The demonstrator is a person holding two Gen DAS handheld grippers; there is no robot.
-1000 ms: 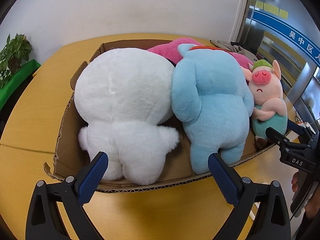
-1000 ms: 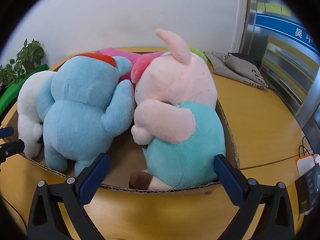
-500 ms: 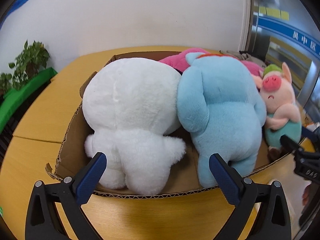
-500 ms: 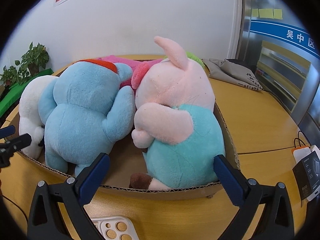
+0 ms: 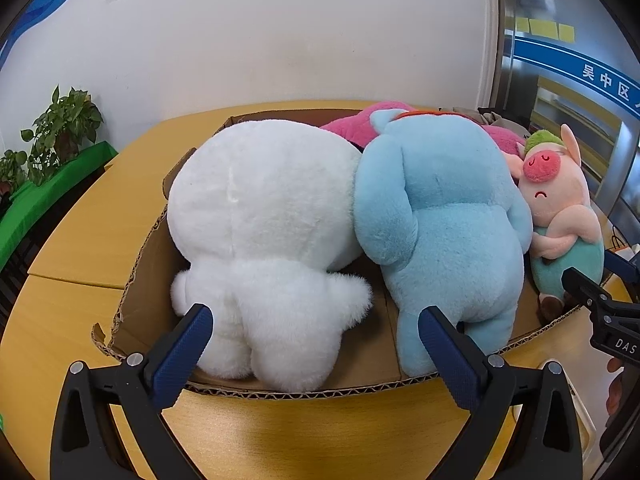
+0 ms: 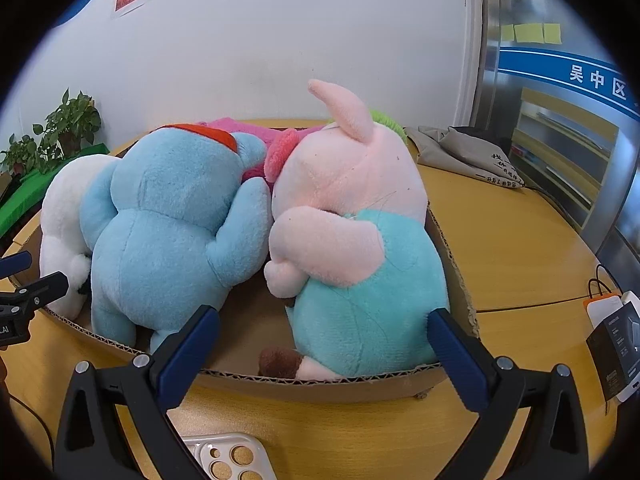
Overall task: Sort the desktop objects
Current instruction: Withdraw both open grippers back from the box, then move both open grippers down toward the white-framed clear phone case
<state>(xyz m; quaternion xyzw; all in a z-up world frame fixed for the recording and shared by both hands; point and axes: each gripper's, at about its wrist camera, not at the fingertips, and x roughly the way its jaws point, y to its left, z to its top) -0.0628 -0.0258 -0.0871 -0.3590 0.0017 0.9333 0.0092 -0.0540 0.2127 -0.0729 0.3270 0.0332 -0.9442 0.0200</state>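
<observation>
We see a wooden table [image 5: 92,236] with a shallow cardboard box [image 5: 148,280] on it, packed with plush toys. Far left, potted plants [image 5: 60,128] stand against the wall. Left gripper [image 5: 316,330] hovers at the box's near edge, jaws released and wide apart, holding nothing. Leftmost in the box is the white plush [image 5: 264,232], back to the camera, sitting between the left gripper's blue pads [image 5: 188,344]. Touching its right side is the blue plush [image 5: 444,224], also back-turned, with an orange-red collar at the neck. Behind both, a pink plush [image 5: 360,124] lies mostly hidden. Right of the blue one is the pig plush [image 5: 560,200], pink with a teal body and green tuft, pressed against the blue plush at the right end of the box. In the right wrist view the right gripper [image 6: 324,330] is also just in front of the box's near wall, jaws released, empty, roughly in line with the pig plush. A white phone case [image 6: 228,456] lies on the table below that gripper, outside the box. Farther right a grey cloth bag [image 6: 464,152] rests on the table, and a small dark box [image 6: 616,340] with a white item sits at the right edge.
</observation>
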